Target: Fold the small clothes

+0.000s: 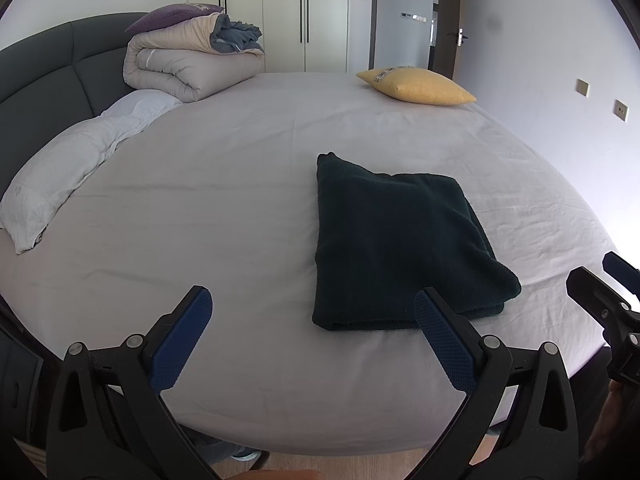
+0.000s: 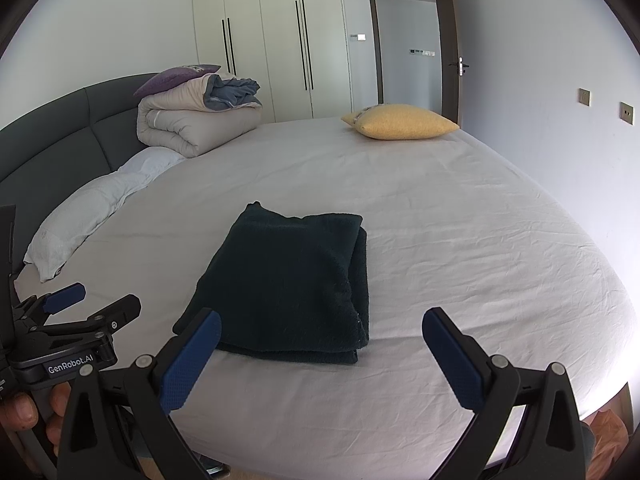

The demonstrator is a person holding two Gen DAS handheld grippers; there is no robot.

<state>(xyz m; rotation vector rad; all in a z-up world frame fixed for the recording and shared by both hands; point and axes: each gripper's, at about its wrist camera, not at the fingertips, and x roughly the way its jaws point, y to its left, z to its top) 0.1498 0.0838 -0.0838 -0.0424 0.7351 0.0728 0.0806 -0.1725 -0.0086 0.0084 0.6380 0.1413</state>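
Note:
A dark green garment (image 1: 396, 240) lies folded into a thick rectangle on the white bed sheet (image 1: 224, 208); it also shows in the right wrist view (image 2: 288, 280). My left gripper (image 1: 314, 308) is open and empty, held above the near bed edge, its right finger beside the garment's near edge. My right gripper (image 2: 322, 328) is open and empty, just in front of the garment's near edge. Each gripper shows at the side of the other's view: the right gripper (image 1: 600, 276), the left gripper (image 2: 94, 300).
A rolled beige duvet (image 1: 188, 64) with a purple cushion on top sits by the dark headboard (image 1: 48, 64). A white pillow (image 1: 68, 168) lies at left. A yellow cushion (image 1: 416, 86) lies at the far edge. Wardrobes and a door stand behind.

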